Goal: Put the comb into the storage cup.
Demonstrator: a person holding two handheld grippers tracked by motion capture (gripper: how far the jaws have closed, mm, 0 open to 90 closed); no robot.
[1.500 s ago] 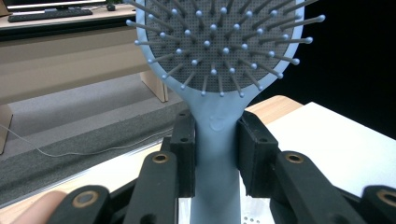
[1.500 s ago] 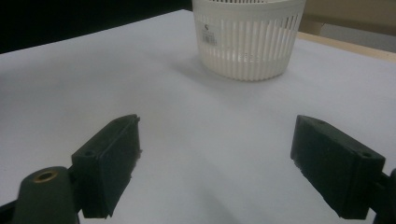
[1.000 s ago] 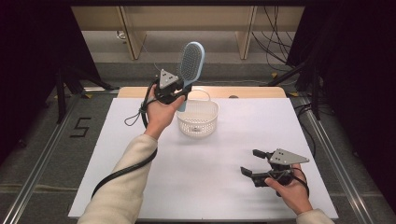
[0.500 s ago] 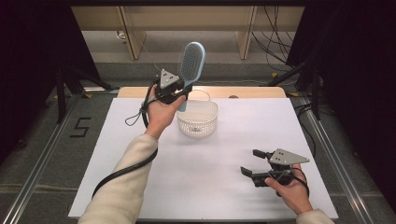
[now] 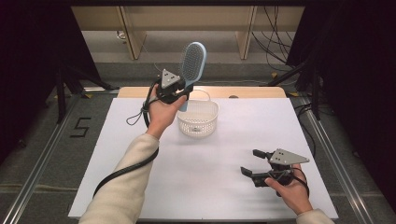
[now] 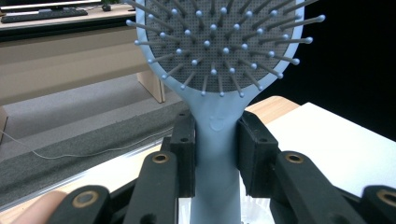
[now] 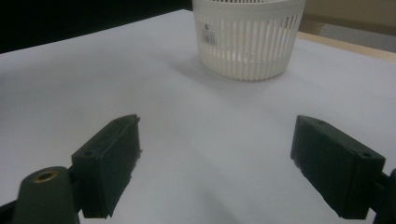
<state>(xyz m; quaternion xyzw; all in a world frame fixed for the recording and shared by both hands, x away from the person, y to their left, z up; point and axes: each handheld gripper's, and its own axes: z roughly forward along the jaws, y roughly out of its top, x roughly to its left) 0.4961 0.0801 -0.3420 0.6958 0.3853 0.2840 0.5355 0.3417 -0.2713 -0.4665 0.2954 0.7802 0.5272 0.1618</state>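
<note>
Left gripper [image 5: 181, 91] upper centre, clamped on blue hairbrush [image 5: 192, 60] handle, beside white basket [image 5: 198, 117]. Right gripper [image 5: 254, 163] lower right on counter [image 5: 215, 186], jaws wide apart, empty.

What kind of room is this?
Probably a lab or recording studio, not a home. A white table stands between black curtains, a person works with a hand-held gripper in each hand, and cables trail across the floor behind.

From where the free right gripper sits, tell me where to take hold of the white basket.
Grip the white basket by its rim wall on the near side, one jaw inside and one outside. It stands upright and open-topped, and looks too wide to span whole. The right gripper is open; the hairbrush crowds the basket's far side.
</note>
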